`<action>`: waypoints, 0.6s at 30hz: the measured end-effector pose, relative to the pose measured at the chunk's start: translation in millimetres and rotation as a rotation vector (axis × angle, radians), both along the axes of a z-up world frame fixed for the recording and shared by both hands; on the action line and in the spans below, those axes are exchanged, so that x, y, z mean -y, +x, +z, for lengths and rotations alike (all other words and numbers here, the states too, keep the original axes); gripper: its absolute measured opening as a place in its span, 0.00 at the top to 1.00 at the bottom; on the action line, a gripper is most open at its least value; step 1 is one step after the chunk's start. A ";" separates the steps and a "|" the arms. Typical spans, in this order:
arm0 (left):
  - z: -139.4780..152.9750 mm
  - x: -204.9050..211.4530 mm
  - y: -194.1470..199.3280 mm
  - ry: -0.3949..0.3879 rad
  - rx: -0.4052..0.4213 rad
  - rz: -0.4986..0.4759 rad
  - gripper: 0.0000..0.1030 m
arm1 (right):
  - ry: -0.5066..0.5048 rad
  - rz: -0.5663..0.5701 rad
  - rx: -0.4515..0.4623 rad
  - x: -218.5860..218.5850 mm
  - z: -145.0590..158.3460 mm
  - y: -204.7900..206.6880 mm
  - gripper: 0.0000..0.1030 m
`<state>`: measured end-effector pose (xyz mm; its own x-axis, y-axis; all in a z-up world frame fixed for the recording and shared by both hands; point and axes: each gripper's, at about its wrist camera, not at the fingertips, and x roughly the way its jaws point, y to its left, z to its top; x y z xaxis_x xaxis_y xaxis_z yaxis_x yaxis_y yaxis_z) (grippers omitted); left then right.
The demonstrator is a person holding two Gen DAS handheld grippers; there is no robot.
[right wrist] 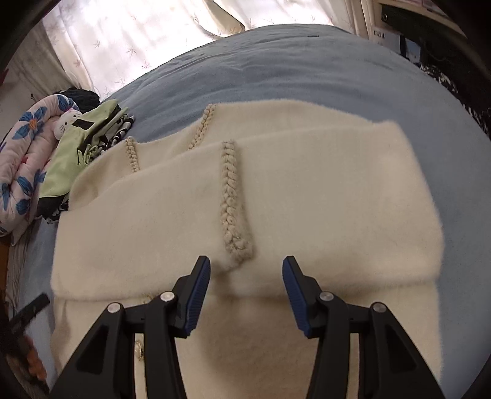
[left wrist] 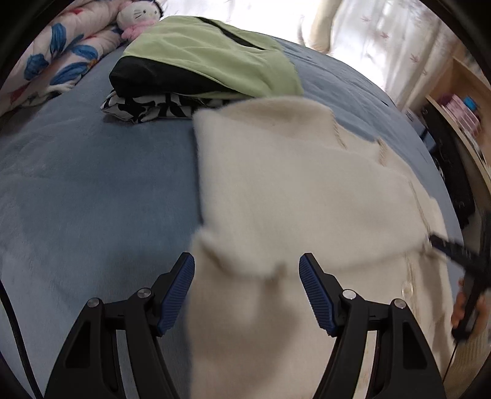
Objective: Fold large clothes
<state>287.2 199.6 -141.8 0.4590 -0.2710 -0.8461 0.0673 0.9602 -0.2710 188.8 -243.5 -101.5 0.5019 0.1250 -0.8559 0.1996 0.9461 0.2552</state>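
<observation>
A cream fuzzy cardigan [left wrist: 294, 190] with braided trim [right wrist: 230, 196] lies partly folded on the blue bed [left wrist: 86, 190]; its sleeves are laid across the body. It also fills the right wrist view [right wrist: 307, 196]. My left gripper [left wrist: 247, 267] is open, its jaws either side of the cardigan's left edge, holding nothing. My right gripper [right wrist: 246, 271] is open just above the folded sleeve, near the end of the braid. The other gripper shows blurred at the right edge of the left wrist view [left wrist: 460, 254].
A stack of folded clothes, green on top [left wrist: 208, 58] over black and zebra print, sits at the bed's far left. A Hello Kitty plush [left wrist: 138, 18] and floral quilt [left wrist: 58, 58] lie behind it. A wooden shelf [left wrist: 460, 122] stands right of the bed; curtains [right wrist: 129, 40] hang behind.
</observation>
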 end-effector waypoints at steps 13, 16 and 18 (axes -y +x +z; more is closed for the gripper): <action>-36.8 8.4 103.3 -0.003 -0.088 0.038 0.75 | -0.055 0.083 0.005 -32.7 -15.0 54.0 0.57; -21.0 12.2 105.3 0.033 -0.041 0.059 0.90 | -0.091 0.085 0.065 -38.9 3.0 45.2 0.85; -10.8 12.3 103.5 0.053 0.028 0.055 0.90 | -0.043 0.076 0.162 -35.0 14.9 32.1 0.87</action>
